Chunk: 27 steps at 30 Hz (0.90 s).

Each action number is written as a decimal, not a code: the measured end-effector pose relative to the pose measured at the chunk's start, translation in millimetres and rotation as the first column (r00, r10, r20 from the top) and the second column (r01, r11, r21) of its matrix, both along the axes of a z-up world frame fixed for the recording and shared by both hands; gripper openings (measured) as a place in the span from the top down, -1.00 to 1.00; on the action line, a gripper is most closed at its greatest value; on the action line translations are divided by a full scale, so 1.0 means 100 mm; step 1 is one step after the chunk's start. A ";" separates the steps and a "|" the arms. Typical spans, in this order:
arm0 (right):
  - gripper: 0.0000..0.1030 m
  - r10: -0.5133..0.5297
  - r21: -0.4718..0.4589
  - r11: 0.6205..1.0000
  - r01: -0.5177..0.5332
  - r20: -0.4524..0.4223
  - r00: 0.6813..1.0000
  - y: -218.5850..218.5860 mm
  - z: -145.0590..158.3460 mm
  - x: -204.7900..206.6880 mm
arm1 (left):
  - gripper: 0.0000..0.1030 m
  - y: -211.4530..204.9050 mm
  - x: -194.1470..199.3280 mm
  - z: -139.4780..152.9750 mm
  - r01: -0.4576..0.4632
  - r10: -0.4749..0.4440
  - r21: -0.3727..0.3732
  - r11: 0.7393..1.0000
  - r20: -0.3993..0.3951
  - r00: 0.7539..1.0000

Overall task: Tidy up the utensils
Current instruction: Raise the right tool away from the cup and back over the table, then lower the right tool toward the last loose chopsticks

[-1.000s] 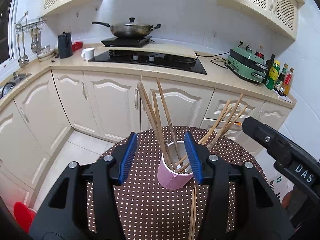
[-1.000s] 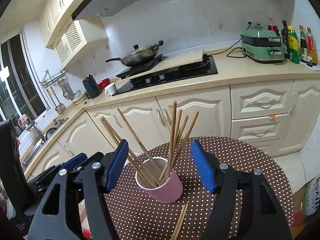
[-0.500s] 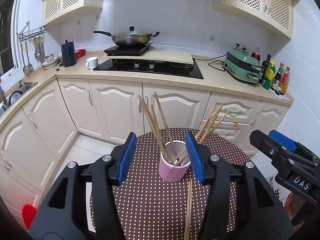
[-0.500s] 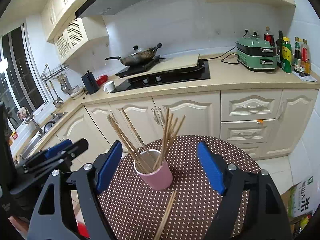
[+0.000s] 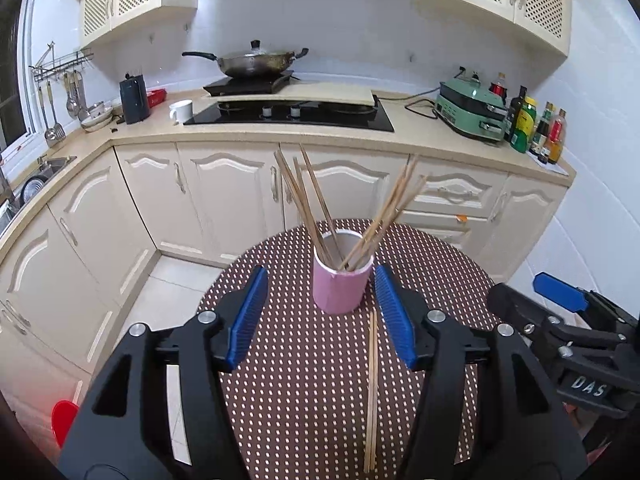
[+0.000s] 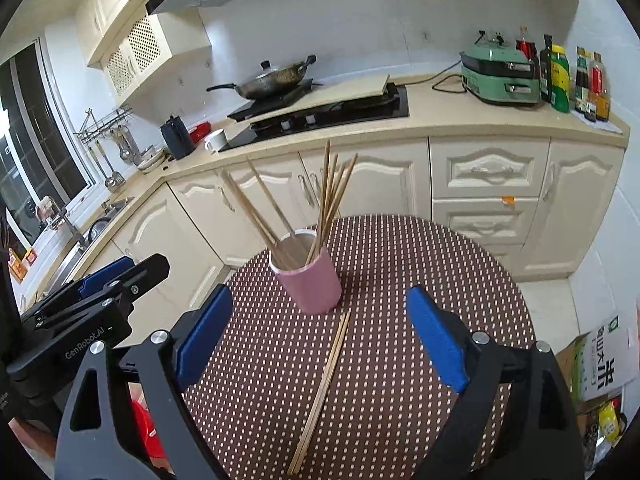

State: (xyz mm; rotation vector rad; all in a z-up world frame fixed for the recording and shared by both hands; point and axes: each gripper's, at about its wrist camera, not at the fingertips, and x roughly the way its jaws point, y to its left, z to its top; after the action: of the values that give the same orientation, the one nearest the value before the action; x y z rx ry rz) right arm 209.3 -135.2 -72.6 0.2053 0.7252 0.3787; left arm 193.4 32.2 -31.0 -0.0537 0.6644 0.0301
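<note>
While both grippers hover with fingers spread and empty, a pink cylindrical cup (image 5: 341, 288) of wooden chopsticks (image 5: 304, 196) stands on the round brown dotted desk (image 5: 304, 380).
Left view: the left gripper (image 5: 322, 320) faces the cup; a loose chopstick pair (image 5: 372, 384) lies beside it. Right view: the right gripper (image 6: 320, 332) straddles that pair.

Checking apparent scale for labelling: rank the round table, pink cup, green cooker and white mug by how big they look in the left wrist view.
1. Round table, by far the largest.
2. Pink cup and green cooker: they look alike in size; the cup is much nearer, so no ranking.
3. White mug, smallest, though far off.
</note>
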 end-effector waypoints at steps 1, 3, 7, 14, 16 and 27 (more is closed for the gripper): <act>-0.67 0.001 -0.005 1.000 -0.001 -0.008 1.000 0.01 -0.02 -0.02 | -0.12 -0.01 -0.03 -0.02 0.004 -0.004 0.002 1.000 -0.006 1.000; -0.68 0.001 -0.007 1.000 -0.001 -0.017 1.000 0.03 -0.05 -0.06 | -0.15 -0.03 -0.09 -0.08 0.007 -0.006 0.004 1.000 -0.022 1.000; -0.71 -0.009 -0.014 1.000 0.008 -0.050 0.999 0.03 -0.14 -0.12 | -0.16 -0.06 -0.12 -0.21 0.025 -0.027 -0.022 0.999 -0.081 0.996; -0.72 -0.064 -0.014 0.998 0.063 -0.125 0.990 -0.06 -0.30 -0.14 | -0.19 -0.15 -0.08 -0.38 0.067 -0.070 -0.023 0.997 -0.153 0.986; -0.72 -0.083 -0.019 0.996 0.081 -0.145 0.986 -0.09 -0.35 -0.15 | -0.20 -0.20 -0.05 -0.43 0.082 -0.084 -0.019 0.996 -0.170 0.982; -0.72 -0.158 -0.069 0.987 0.144 -0.273 0.949 -0.14 -0.68 -0.05 | -0.25 -0.31 0.17 -0.74 0.145 -0.142 -0.009 0.989 -0.271 0.952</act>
State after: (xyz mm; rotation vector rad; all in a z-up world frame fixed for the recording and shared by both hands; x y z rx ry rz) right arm 204.4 -149.1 -140.6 0.2706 0.9884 0.1868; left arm 210.2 1.5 -105.1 0.0104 0.9409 -0.1005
